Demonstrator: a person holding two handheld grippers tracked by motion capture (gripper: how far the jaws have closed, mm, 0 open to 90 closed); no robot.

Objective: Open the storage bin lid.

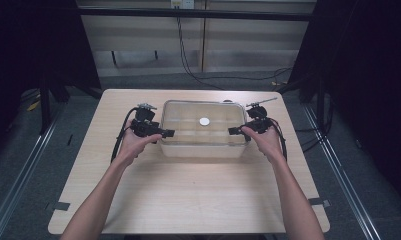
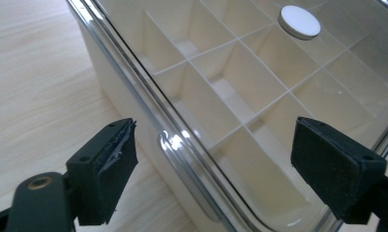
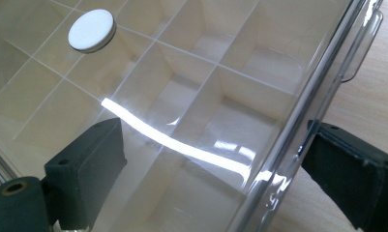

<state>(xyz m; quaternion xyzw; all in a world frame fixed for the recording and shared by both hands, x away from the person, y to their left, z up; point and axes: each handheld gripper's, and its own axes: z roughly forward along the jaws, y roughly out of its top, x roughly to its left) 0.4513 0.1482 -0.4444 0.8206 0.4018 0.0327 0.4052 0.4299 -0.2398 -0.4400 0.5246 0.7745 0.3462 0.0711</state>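
Two hand-held grippers, one at each short end of a clear-lidded box on the pale wooden surface.

I hold my left hand-held gripper at the left end of the box and my right hand-held gripper at the right end, jaws pointing inward toward each other. Both stand wide open: in each gripper view the black pads straddle the rim of the clear lid without pressing on it, one pad over the lid, the other outside the edge. Taking both ends at once is, I judge, the way to lift the lid level or to steady the box. Under the lid, white dividers cut the box into compartments, all apparently bare. A white round disc lies at the lid's middle, probably its knob.
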